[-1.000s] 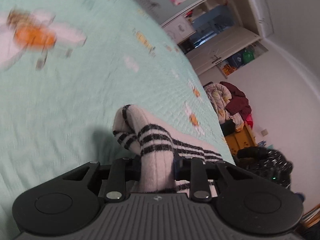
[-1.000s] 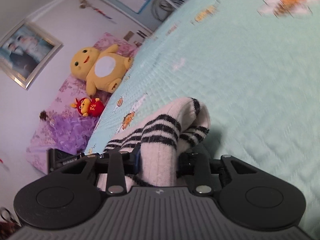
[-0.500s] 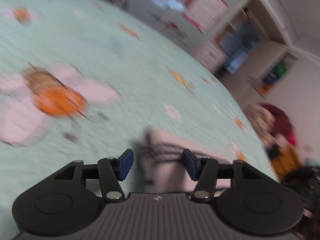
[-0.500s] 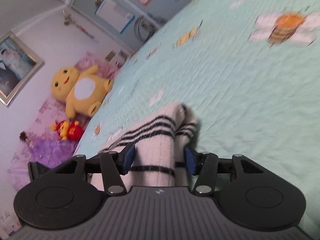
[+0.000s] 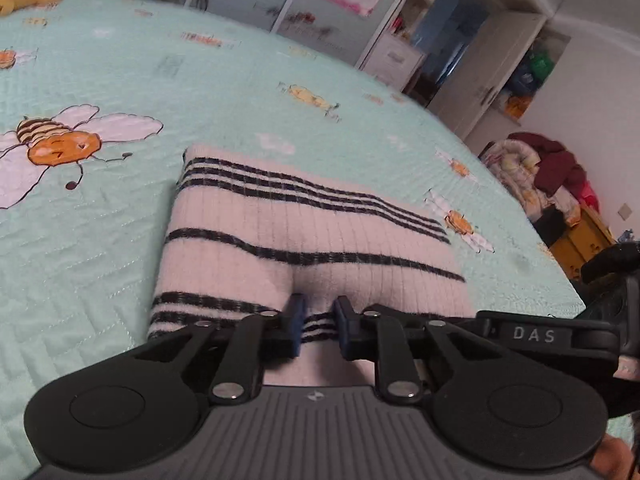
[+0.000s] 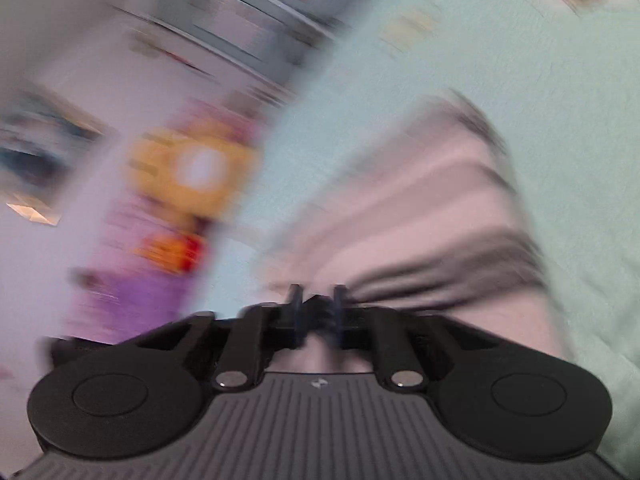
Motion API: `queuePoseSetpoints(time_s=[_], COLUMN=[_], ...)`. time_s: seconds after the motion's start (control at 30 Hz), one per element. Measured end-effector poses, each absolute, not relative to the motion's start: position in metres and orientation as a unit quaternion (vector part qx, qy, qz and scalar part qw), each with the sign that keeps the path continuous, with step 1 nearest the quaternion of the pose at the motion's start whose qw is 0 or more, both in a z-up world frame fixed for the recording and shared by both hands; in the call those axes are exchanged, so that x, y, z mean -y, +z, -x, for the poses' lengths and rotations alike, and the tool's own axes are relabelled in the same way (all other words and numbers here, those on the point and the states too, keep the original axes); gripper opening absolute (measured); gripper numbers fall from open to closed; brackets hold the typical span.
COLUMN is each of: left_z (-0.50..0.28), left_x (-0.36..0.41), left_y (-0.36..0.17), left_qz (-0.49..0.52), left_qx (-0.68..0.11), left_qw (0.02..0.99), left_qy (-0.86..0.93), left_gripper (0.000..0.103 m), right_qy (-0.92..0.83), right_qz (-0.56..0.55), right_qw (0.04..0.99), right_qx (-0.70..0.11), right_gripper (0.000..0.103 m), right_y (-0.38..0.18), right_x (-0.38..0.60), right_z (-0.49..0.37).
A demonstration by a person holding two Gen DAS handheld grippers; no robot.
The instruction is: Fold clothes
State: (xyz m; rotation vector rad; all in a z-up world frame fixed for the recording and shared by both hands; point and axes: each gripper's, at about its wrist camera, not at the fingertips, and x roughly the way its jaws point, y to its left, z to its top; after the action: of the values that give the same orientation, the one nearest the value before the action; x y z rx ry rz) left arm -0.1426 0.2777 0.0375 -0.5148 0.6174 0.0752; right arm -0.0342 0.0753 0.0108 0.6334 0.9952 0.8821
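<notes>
Both tools just closed, pinching the striped sweater [image 5: 304, 236].

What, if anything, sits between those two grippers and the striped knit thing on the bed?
Nothing visible does. The left hand-held gripper is already at the near edge of the striped sweater, its jaws just closing around a bit of knit. The right hand-held gripper looks shut at the same garment, though that view is blurred.
</notes>
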Motion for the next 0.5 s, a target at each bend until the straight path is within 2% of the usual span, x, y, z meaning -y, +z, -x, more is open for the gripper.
queuePoseSetpoints(time_s=[0.2,0.23,0.3,0.4,0.43,0.47,0.5], left_z=[0.158,0.167,0.184,0.190,0.190,0.190,0.189], left_x=[-0.277,-0.269,-0.260,-0.254,-0.253,-0.253,-0.253], left_y=[0.070,0.078,0.085,0.055,0.042,0.041,0.043], left_qz=[0.249,0.234,0.218,0.232,0.227,0.227,0.229], left_qx=[-0.308,-0.300,-0.296,-0.336,-0.339,-0.340,-0.340], left_qw=[0.917,0.923,0.929,0.912,0.912,0.911,0.911], left_qy=[0.056,0.054,0.041,0.044,0.048,0.052,0.056], left_gripper=[0.020,0.019,0.023,0.025,0.029,0.029,0.029], right_qy=[0.408,0.410,0.417,0.410,0.400,0.385,0.373], right_qz=[-0.268,-0.267,-0.266,-0.286,-0.292,-0.284,-0.274], right_qw=[0.760,0.761,0.764,0.760,0.757,0.758,0.761], right_qx=[-0.429,-0.426,-0.414,-0.415,-0.426,-0.443,-0.455], right_gripper=[0.000,0.005,0.007,0.008,0.013,0.010,0.001], right_y=[0.033,0.038,0.047,0.039,0.030,0.019,0.011], right_x=[-0.067,-0.062,-0.050,-0.031,-0.030,-0.034,-0.038], right_z=[0.053,0.059,0.078,0.106,0.111,0.114,0.117])
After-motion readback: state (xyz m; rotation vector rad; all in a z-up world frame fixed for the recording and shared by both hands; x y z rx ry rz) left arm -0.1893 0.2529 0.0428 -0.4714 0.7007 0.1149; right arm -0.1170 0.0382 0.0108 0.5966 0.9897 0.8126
